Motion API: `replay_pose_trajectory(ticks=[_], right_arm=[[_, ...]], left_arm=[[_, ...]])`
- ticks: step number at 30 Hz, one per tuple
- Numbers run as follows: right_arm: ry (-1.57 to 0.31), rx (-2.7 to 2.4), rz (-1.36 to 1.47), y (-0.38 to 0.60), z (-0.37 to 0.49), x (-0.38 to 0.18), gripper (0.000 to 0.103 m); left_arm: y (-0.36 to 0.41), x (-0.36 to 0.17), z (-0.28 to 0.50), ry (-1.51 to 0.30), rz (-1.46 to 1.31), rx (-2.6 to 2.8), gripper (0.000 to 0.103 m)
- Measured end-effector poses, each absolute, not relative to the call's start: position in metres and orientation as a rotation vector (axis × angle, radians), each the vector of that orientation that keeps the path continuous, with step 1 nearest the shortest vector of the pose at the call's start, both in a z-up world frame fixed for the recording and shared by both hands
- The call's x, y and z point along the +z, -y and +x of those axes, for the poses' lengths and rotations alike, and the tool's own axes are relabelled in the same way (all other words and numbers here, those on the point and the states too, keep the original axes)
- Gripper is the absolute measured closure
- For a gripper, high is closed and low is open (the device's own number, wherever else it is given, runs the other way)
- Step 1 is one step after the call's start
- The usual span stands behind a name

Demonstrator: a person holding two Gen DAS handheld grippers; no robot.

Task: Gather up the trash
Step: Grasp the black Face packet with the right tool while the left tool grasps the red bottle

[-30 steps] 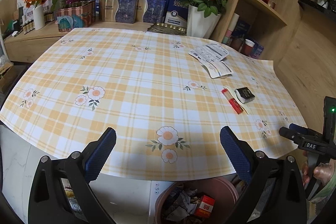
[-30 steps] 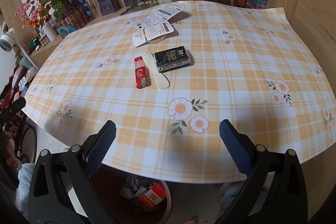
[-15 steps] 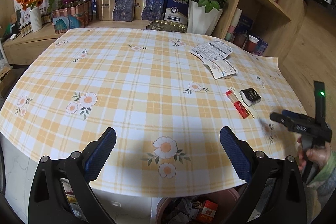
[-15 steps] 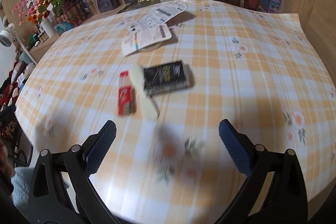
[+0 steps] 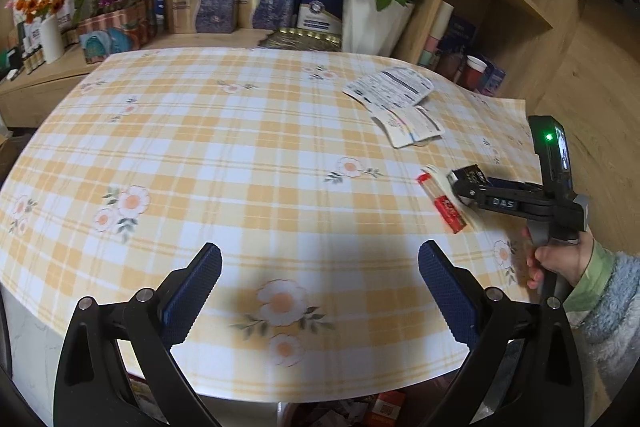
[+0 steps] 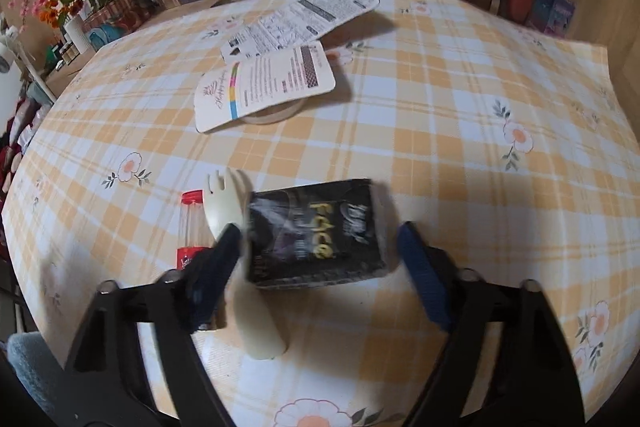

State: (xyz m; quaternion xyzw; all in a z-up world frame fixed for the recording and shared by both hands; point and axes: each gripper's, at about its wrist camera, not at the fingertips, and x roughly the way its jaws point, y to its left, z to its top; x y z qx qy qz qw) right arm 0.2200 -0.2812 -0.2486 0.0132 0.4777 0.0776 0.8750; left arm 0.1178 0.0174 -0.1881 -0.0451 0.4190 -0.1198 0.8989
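**Right gripper arrives at the black box**

While half a second ago our right gripper (image 6: 318, 253) was short of the litter, it now straddles the black cigarette box (image 6: 318, 229), one blue finger (image 6: 218, 255) on each side, spread and not yet pressing; the left finger looks just beside the box's edge, the right one a little apart. We judge this the start of the first pick, with closing on the box the step to come.

Largest first: the checked tablecloth (image 5: 240, 155) lies broad and bare on our left, ample room there. Its near edge overhangs a bin of wrappers (image 5: 384, 409), so the carry is short: back and down past that edge. Our left gripper (image 5: 320, 291) hovers over the near edge, fingers wide apart and holding nothing, well apart from the right one.

Two printed packaging cards (image 6: 264, 83) lie farther back, overlapping, the nearer propped on something round, clear of the grasp. Tighter is the left side of the box: a cream plastic fork (image 6: 230, 203) runs under our left finger and touches the box, and a red lighter (image 6: 192, 227) lies just beside the fork. Closing may drag the fork along.
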Motion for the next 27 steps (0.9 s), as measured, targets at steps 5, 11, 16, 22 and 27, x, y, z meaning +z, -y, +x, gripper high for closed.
replay_pose_trajectory(ticks=[5, 11, 16, 22, 27], right_arm=[[-0.948, 0.175, 0.076, 0.296, 0.206, -0.240, 0.040], [-0.879, 0.154, 0.158, 0.322, 0.181, -0.227, 0.040], [-0.843, 0.147, 0.221, 0.340, 0.160, -0.220, 0.040], [-0.816, 0.137, 0.257, 0.356, 0.145, -0.215, 0.040], [-0.806, 0.126, 0.282, 0.367, 0.138, -0.214, 0.040]], left_arm=[[0.018, -0.198, 0.134, -0.913, -0.085, -0.320, 0.024], [0.078, -0.217, 0.159, -0.965, -0.061, -0.408, 0.041], [0.118, -0.232, 0.180, -0.994, -0.055, -0.407, 0.052], [0.146, -0.242, 0.196, -0.998, -0.021, -0.360, 0.054], [0.159, -0.252, 0.204, -1.004, 0.032, -0.298, 0.057]])
